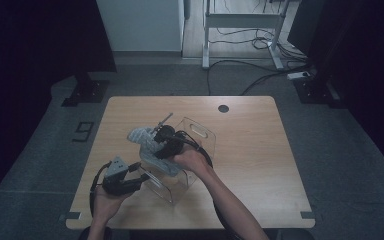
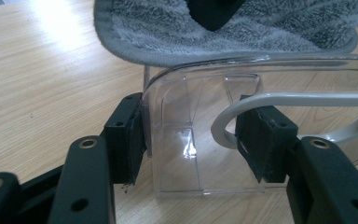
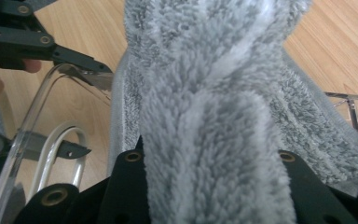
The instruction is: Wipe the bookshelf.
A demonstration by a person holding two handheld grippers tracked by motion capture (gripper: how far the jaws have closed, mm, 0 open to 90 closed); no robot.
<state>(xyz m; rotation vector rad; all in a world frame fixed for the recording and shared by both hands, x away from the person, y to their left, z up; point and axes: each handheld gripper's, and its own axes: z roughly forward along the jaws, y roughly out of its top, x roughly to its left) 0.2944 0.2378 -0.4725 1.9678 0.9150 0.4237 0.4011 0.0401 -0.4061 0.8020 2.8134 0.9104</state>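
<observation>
On the left side, my left claw (image 1: 139,178) holds the near end wall of a clear plastic bin (image 1: 182,172), which lies on the wooden desk (image 1: 260,150). I think this grip is there to keep the bin steady, so it does not slide while the other hand works. In the left gripper view, the pads (image 2: 133,140) are about half open and press on the transparent wall (image 2: 177,140) from both sides, just beside the handle cut-out (image 2: 298,100). One pad sits at the outer corner, the other at the edge of the handle opening.

More to the right, my right claw (image 1: 156,136) carries a grey fluffy towel (image 1: 142,137) over the bin. The towel hangs above the rim, probably because it has to go inside, or must wipe the plastic; I cannot decide which. In the right gripper view, a thick fold of the towel (image 3: 214,140) stands between the jaws, which are closed on it quite narrowly, and the rest of the cloth spreads behind. The bin's curved edge (image 3: 37,107) is seen at the left there, with my left claw (image 3: 65,58) on it.
</observation>
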